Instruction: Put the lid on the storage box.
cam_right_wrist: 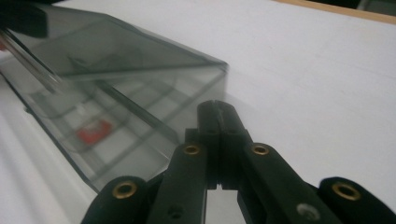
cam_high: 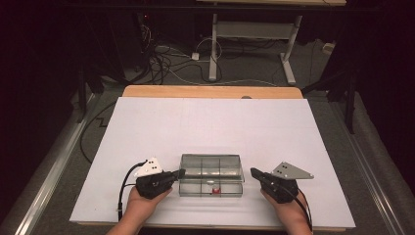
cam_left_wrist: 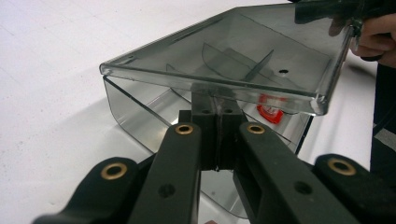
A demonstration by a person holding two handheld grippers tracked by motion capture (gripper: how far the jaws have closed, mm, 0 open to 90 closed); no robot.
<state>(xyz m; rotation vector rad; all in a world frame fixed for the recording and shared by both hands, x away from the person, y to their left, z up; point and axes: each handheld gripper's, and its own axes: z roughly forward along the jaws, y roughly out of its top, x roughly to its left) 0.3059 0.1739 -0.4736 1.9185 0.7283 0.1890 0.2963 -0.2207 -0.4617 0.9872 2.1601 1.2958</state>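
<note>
Our left claw [cam_high: 180, 173], clenched empty, sits under the box [cam_high: 211, 182] lid's left end, nearer than our clenched right claw [cam_high: 253, 172], just off its right end.

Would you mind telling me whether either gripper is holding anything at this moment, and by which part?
Nothing is held. The left gripper, shut, props its tip under the raised lid of the clear smoky plastic compartment box; the right gripper is shut beside the box.
</note>
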